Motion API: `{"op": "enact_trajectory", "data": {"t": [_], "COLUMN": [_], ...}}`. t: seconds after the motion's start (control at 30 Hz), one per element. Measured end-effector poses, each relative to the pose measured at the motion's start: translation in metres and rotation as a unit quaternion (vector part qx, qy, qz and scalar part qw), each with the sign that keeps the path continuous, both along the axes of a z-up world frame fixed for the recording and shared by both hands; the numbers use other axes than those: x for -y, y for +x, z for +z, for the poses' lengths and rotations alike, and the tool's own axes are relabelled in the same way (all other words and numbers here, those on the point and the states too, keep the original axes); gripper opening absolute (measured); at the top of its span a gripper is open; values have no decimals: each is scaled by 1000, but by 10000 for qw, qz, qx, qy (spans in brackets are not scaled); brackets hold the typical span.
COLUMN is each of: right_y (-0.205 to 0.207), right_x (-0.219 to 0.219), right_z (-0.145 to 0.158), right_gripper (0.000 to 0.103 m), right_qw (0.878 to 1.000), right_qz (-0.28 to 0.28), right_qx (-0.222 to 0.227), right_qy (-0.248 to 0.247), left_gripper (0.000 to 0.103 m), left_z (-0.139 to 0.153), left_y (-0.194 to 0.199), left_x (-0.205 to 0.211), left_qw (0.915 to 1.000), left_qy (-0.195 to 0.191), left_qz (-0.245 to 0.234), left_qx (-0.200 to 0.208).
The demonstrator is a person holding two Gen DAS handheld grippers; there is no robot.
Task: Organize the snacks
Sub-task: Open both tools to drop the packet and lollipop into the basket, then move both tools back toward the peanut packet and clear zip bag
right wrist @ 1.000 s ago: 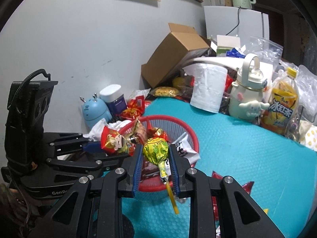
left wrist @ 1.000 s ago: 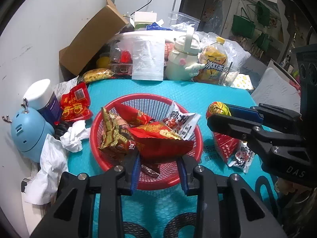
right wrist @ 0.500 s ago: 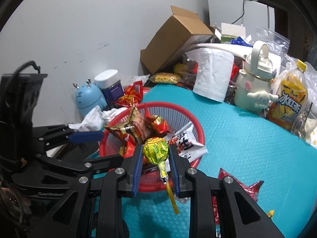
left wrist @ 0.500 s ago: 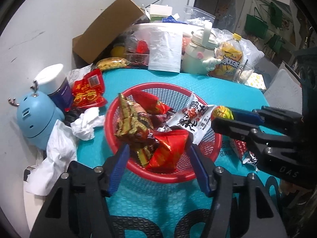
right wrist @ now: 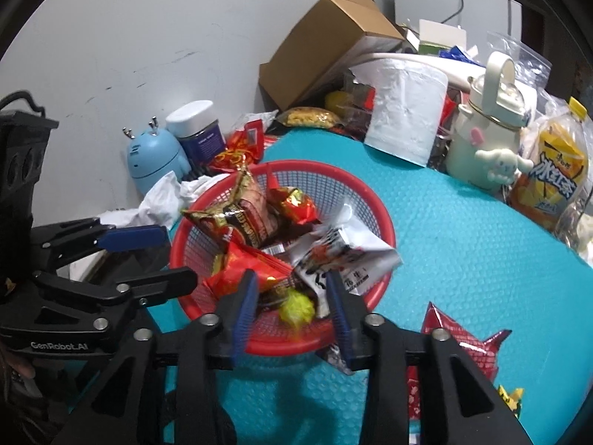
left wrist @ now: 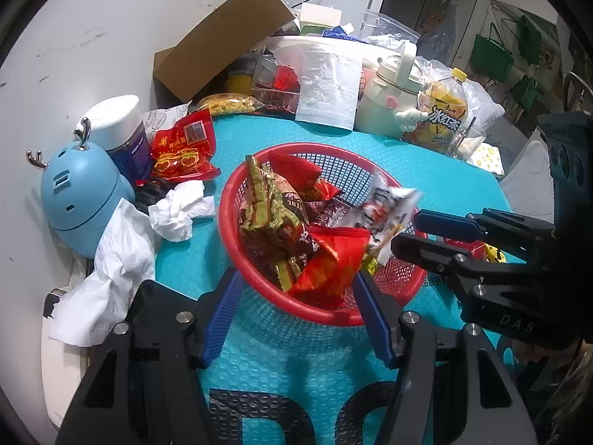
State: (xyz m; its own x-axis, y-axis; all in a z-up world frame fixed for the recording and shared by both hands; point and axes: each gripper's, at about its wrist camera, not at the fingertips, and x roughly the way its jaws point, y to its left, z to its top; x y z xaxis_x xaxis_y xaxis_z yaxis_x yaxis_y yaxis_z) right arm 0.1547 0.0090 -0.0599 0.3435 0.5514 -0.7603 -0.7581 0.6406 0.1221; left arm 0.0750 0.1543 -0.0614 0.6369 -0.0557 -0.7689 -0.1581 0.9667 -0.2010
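Both tools have just let go. The right gripper (right wrist: 291, 309), jaws newly parted, drops the lollipop (right wrist: 296, 307) into the red basket (right wrist: 385, 218) at its 6 o'clock; the left gripper (left wrist: 296, 315) gapes over its released red packet (left wrist: 330, 263). Two more snacks binned.

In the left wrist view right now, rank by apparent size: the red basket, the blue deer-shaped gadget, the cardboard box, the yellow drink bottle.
1. red basket
2. cardboard box and blue deer-shaped gadget: look about alike, and the box stands farther back, so unranked
3. yellow drink bottle, smallest, also far
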Motion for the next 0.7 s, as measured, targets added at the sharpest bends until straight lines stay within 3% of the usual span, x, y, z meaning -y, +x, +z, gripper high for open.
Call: {"op": "enact_trajectory", "data": {"t": [0.33,0.7], "right_y": [-5,-30], "right_x": [9,35], "right_z": [13,57], "right_gripper": [39,39], "right_qw": [9998,9969], "right_qz": [-132,-304], "right_qx": [143,632], "right_qy": [75,353], "left_gripper": [61,61], "left_z": [12,60], "left_y": [-3,-21], "left_x": [6,27], "left_qw": [9998,9966], "left_qy": [85,352], "left_qz": [-35,-179], "left_qx": [150,730]}}
